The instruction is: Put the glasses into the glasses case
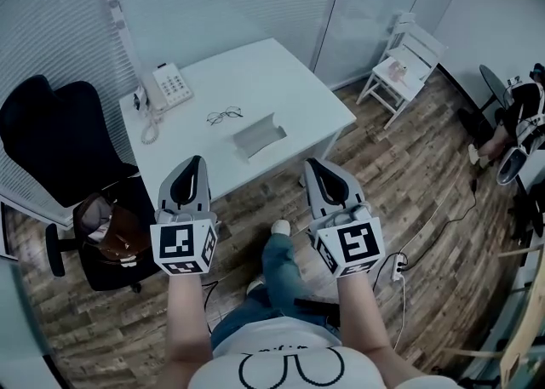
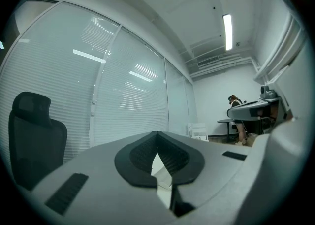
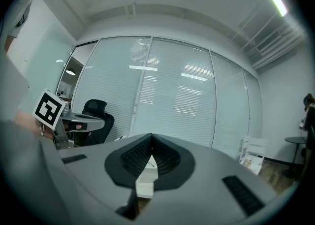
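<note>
Thin-rimmed glasses (image 1: 224, 115) lie on the white table (image 1: 281, 89), lenses facing up. Just right of them and nearer me sits the grey glasses case (image 1: 259, 135), open. My left gripper (image 1: 196, 160) and right gripper (image 1: 312, 163) hover side by side short of the table's near edge, both pointing level toward it. Each is shut with nothing between its jaws. In the left gripper view the jaws (image 2: 157, 135) meet at their tips; a sliver of the table shows below. The right gripper view shows the same closed tips (image 3: 150, 136).
A white desk phone (image 1: 168, 87) sits at the table's left end. A black office chair (image 1: 51, 136) and a brown bag (image 1: 111, 230) on a second seat stand to the left. A small white chair (image 1: 404, 68) stands far right. A power strip (image 1: 396, 266) lies on the wooden floor.
</note>
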